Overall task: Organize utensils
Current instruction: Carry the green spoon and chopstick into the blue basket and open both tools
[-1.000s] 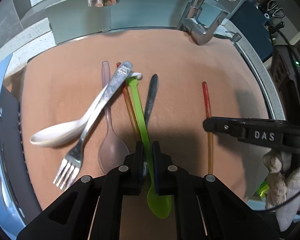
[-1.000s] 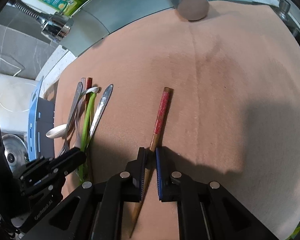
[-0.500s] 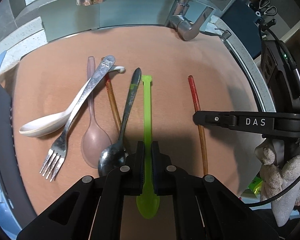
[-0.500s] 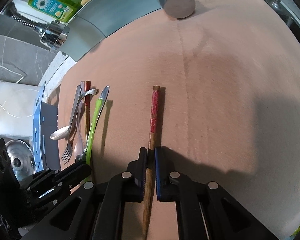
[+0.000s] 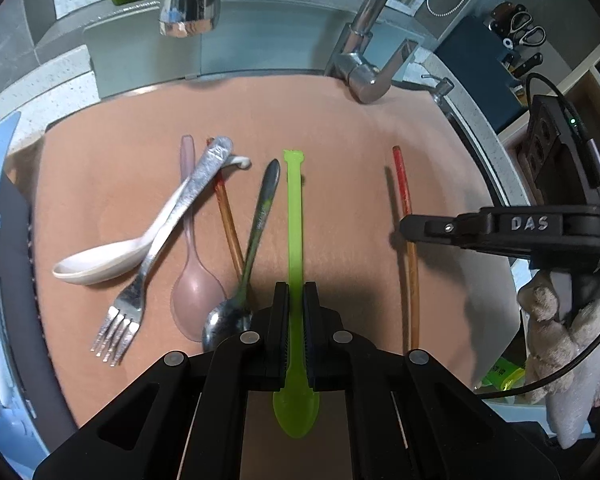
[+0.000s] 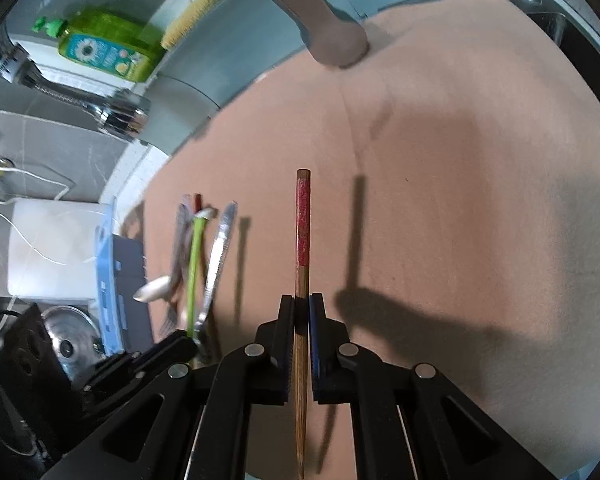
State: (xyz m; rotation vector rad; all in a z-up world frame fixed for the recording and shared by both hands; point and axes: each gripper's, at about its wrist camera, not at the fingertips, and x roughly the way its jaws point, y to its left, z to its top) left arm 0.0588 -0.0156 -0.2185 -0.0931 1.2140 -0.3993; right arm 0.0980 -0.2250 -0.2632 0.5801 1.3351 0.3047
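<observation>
The jaws of the left gripper (image 5: 295,300) are clamped on the handle of a green spoon (image 5: 294,216), and the jaws of the right gripper (image 6: 301,312) are clamped on a chopstick (image 6: 302,220) with a red upper part. Raised letters on the side of the right gripper read "DAS" in the left wrist view. A green bottle (image 6: 108,50) at the back carries a blue label with a daisy; its writing is too small to read. The green spoon runs straight through the left jaws, its bowl on the near side of them and its handle pointing away, over a tan mat (image 5: 340,128). The chopstick passes likewise through the right jaws, red end forward, thin end toward the camera, and casts a shadow apart from itself on the mat. To the left of the green spoon lie a steel spoon (image 5: 256,232), a second chopstick (image 5: 228,224), a pink spoon (image 5: 196,280), a fork (image 5: 168,232) and a white spoon (image 5: 100,264), the fork crossing over the white spoon's handle. A tap (image 5: 364,68) stands at the mat's far edge.
</observation>
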